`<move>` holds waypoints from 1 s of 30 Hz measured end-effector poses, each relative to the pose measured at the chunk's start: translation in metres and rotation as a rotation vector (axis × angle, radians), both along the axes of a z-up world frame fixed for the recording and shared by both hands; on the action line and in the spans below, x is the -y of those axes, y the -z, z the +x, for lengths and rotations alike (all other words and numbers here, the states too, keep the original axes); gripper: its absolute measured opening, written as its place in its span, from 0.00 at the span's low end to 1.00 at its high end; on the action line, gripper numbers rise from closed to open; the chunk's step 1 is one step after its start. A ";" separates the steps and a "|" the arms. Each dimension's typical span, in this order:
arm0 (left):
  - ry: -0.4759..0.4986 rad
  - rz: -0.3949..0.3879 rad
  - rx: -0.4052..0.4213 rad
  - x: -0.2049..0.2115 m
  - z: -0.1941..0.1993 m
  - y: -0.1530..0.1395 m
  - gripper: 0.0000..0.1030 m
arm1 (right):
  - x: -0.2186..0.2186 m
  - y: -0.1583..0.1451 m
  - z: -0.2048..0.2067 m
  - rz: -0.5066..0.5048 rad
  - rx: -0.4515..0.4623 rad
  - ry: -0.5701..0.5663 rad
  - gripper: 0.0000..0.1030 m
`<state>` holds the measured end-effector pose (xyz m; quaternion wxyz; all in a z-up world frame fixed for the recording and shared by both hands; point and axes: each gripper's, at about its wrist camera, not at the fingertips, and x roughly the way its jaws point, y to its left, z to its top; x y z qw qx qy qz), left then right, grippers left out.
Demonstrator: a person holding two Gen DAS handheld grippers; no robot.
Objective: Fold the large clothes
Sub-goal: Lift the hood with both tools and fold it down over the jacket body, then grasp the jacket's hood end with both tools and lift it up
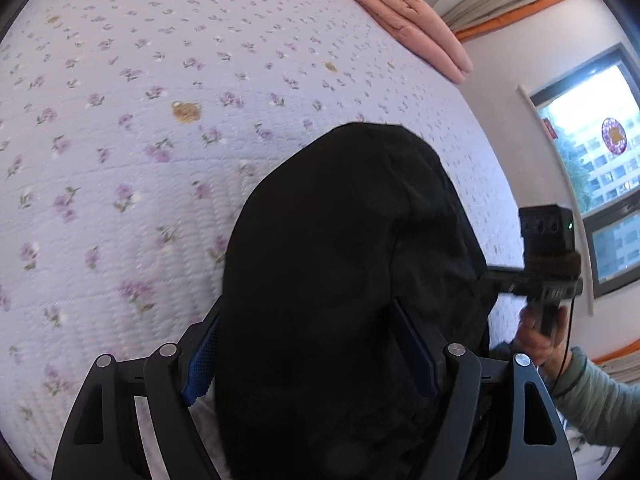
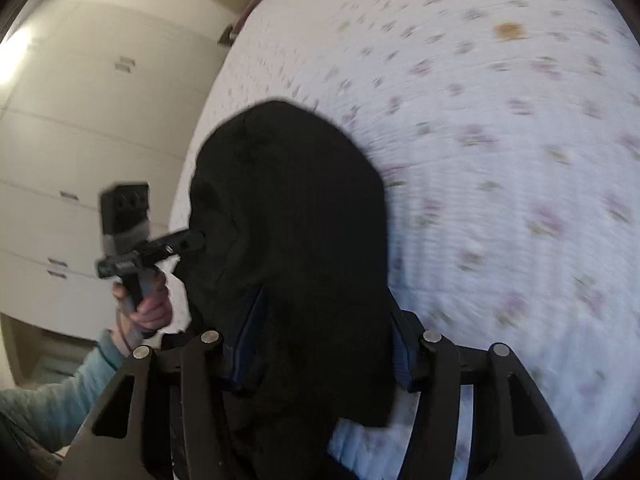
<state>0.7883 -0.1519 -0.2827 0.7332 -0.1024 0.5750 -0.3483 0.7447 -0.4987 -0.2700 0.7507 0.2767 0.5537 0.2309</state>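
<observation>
A bulky black garment (image 1: 344, 240) hangs bunched over the flowered bedspread (image 1: 120, 140). In the left wrist view it fills the whole gap of my left gripper (image 1: 310, 344), whose blue pads (image 1: 202, 356) press on its sides. The right wrist view shows the same black garment (image 2: 288, 208) packed between the pads (image 2: 248, 344) of my right gripper (image 2: 322, 340). Each gripper also shows in the other's view, held by a hand: the right gripper (image 1: 496, 276) and the left gripper (image 2: 198, 240) both reach into the cloth's edge. The fingertips are hidden by the cloth.
A folded pink quilt (image 1: 408, 16) lies at the bed's far edge. A window (image 1: 592, 152) is on the wall to the right. White wardrobe doors (image 2: 80, 120) stand left of the bed (image 2: 500, 140). A person's green sleeve (image 1: 592, 400) is low at the right.
</observation>
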 end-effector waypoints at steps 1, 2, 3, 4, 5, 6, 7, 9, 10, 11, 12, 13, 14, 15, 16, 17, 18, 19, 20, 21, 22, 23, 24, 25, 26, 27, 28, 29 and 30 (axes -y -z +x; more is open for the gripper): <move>-0.019 0.004 0.005 0.000 0.002 -0.001 0.66 | -0.007 0.002 0.001 -0.009 -0.001 -0.008 0.50; -0.036 0.011 0.016 -0.001 0.002 -0.005 0.59 | -0.015 0.004 0.005 -0.021 -0.005 -0.015 0.48; -0.046 0.015 0.032 0.001 -0.001 -0.007 0.41 | -0.018 0.001 0.002 -0.035 0.002 -0.011 0.43; -0.055 0.016 0.056 0.002 -0.005 -0.012 0.24 | -0.020 -0.002 -0.001 -0.040 0.011 -0.010 0.34; -0.061 0.017 0.083 0.001 -0.011 -0.020 0.20 | -0.024 -0.012 -0.007 -0.053 0.040 -0.014 0.30; -0.061 0.016 0.104 -0.002 -0.016 -0.028 0.18 | -0.028 -0.019 -0.012 -0.068 0.061 -0.016 0.25; -0.059 0.013 0.135 -0.003 -0.025 -0.040 0.17 | -0.032 -0.028 -0.017 -0.080 0.084 -0.021 0.21; -0.055 0.006 0.199 -0.007 -0.049 -0.069 0.17 | -0.040 -0.058 -0.038 -0.104 0.145 -0.036 0.17; -0.054 0.002 0.225 -0.007 -0.060 -0.082 0.16 | -0.045 -0.072 -0.048 -0.118 0.174 -0.042 0.16; -0.049 0.002 0.264 -0.009 -0.076 -0.100 0.16 | -0.052 -0.095 -0.065 -0.137 0.217 -0.053 0.16; -0.042 0.007 0.299 -0.011 -0.093 -0.118 0.16 | -0.057 -0.109 -0.077 -0.148 0.244 -0.058 0.15; -0.035 0.009 0.325 -0.013 -0.107 -0.131 0.16 | -0.065 -0.127 -0.095 -0.168 0.278 -0.065 0.15; -0.025 0.011 0.356 -0.015 -0.126 -0.147 0.16 | -0.067 -0.137 -0.107 -0.181 0.297 -0.067 0.15; -0.016 0.016 0.385 -0.017 -0.146 -0.161 0.16 | -0.075 -0.154 -0.129 -0.204 0.326 -0.069 0.15; -0.007 0.017 0.404 -0.019 -0.162 -0.171 0.16 | -0.082 -0.166 -0.149 -0.232 0.348 -0.068 0.15; 0.004 0.018 0.424 -0.021 -0.182 -0.183 0.16 | -0.089 -0.176 -0.169 -0.263 0.366 -0.060 0.15; 0.015 0.029 0.447 -0.022 -0.202 -0.193 0.16 | -0.096 -0.185 -0.189 -0.287 0.380 -0.056 0.14; 0.025 0.041 0.467 -0.024 -0.219 -0.202 0.16 | -0.098 -0.190 -0.202 -0.300 0.386 -0.054 0.14; 0.041 0.057 0.495 -0.024 -0.241 -0.211 0.16 | -0.106 -0.199 -0.229 -0.331 0.400 -0.049 0.14; 0.051 0.073 0.514 -0.026 -0.257 -0.217 0.16 | -0.113 -0.206 -0.249 -0.352 0.411 -0.047 0.13; 0.065 0.090 0.537 -0.028 -0.280 -0.224 0.16 | -0.111 -0.211 -0.262 -0.367 0.417 -0.046 0.13; 0.083 0.106 0.563 -0.031 -0.303 -0.230 0.15 | -0.118 -0.217 -0.283 -0.393 0.428 -0.045 0.13; 0.098 0.124 0.585 -0.033 -0.321 -0.233 0.15 | -0.127 -0.222 -0.309 -0.440 0.446 -0.049 0.12; 0.118 0.155 0.609 -0.033 -0.342 -0.233 0.16 | -0.135 -0.225 -0.328 -0.479 0.455 -0.055 0.12; 0.142 0.187 0.621 -0.032 -0.362 -0.230 0.16 | -0.136 -0.226 -0.338 -0.512 0.459 -0.061 0.12; 0.161 0.215 0.621 -0.033 -0.378 -0.225 0.16 | -0.145 -0.223 -0.360 -0.588 0.465 -0.072 0.12; 0.187 0.256 0.611 -0.033 -0.394 -0.212 0.19 | -0.148 -0.218 -0.366 -0.627 0.460 -0.073 0.12; 0.216 0.313 0.591 -0.034 -0.409 -0.194 0.19 | -0.153 -0.207 -0.376 -0.680 0.441 -0.078 0.12; 0.236 0.379 0.546 -0.035 -0.419 -0.171 0.20 | -0.155 -0.188 -0.388 -0.746 0.391 -0.088 0.13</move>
